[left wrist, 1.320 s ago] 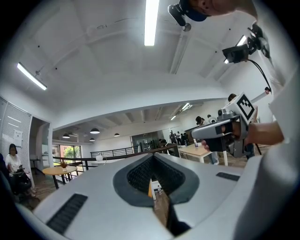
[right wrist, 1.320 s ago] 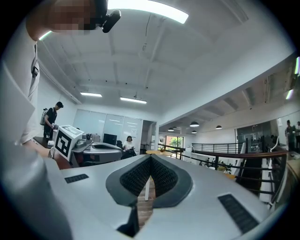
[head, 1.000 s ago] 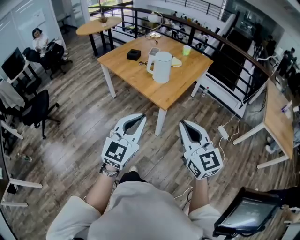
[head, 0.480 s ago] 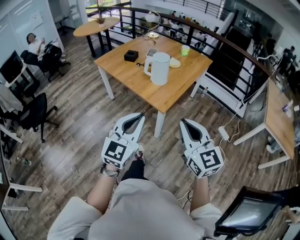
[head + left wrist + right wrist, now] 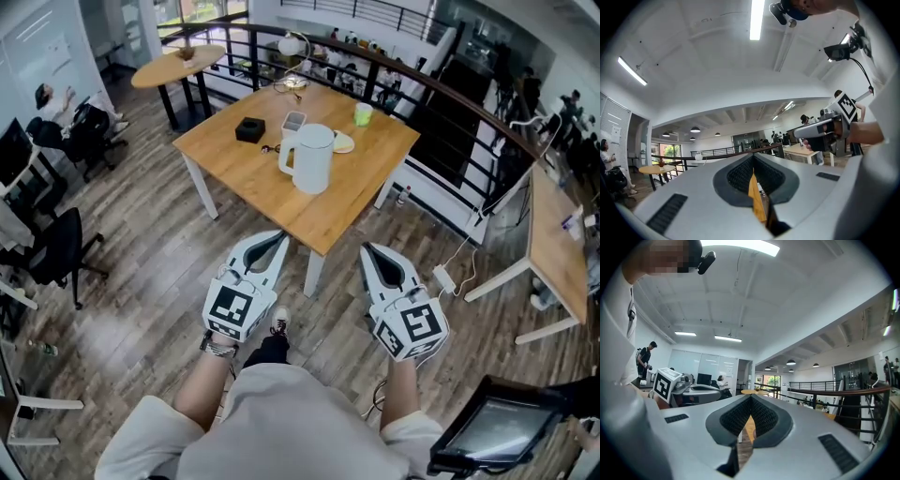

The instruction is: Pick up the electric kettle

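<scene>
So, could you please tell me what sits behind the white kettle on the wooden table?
Behind the kettle lie a pale plate, partly covered by it, a green cup and a small grey box. The plate's near edge is hidden.

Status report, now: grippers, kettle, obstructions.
Left gripper and right gripper shut, empty, short of the table. Electric kettle upright on it, untouched. Black box and green cup stand beyond the kettle, not in the path.

Electric kettle (image 5: 309,157) hides part of a pale plate (image 5: 345,142); a wooden table (image 5: 553,239) is cut off by the right edge.
</scene>
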The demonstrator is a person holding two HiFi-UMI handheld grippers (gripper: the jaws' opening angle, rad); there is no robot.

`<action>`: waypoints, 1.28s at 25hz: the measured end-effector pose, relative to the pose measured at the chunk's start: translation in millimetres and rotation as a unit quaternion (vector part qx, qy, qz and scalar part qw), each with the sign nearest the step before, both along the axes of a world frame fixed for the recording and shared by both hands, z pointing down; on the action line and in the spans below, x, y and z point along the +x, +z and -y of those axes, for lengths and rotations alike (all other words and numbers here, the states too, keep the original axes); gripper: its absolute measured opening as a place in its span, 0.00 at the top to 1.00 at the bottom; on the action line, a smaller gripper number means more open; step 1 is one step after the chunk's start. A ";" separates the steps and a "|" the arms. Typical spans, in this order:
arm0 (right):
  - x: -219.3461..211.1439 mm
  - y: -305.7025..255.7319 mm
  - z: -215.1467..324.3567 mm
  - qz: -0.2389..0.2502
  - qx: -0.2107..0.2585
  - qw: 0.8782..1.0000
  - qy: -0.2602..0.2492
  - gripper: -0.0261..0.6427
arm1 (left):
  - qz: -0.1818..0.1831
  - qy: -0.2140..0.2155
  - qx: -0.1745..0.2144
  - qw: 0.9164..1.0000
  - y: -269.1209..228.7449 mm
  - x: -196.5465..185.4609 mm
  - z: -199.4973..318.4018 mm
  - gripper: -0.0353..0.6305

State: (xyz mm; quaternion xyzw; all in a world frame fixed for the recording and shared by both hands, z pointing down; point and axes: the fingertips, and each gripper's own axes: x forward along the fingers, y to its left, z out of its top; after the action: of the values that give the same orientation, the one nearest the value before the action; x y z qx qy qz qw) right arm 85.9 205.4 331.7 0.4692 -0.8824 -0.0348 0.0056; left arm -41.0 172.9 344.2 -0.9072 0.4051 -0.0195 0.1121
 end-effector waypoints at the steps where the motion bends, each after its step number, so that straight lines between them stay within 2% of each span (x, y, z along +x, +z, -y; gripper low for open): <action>1: 0.1 1.5 9.5 0.001 -0.002 1.000 0.003 0.95 | 0.000 0.003 -0.001 1.000 1.4 0.3 9.4 0.94; 22: -14.9 0.5 212.2 0.019 -0.043 0.998 0.050 0.95 | 0.004 0.026 -0.038 0.999 7.9 -32.1 219.2 0.94; 32: -19.1 7.4 297.7 0.021 -0.044 0.996 0.070 0.95 | 0.014 0.030 -0.046 0.998 16.7 -41.6 304.2 0.94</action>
State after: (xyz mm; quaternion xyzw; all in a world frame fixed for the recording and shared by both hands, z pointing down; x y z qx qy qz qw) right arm 66.7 -92.3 339.1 0.5295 -0.8481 0.0149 0.0098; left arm -82.6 -131.2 360.9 -0.9228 0.3748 -0.0474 0.0760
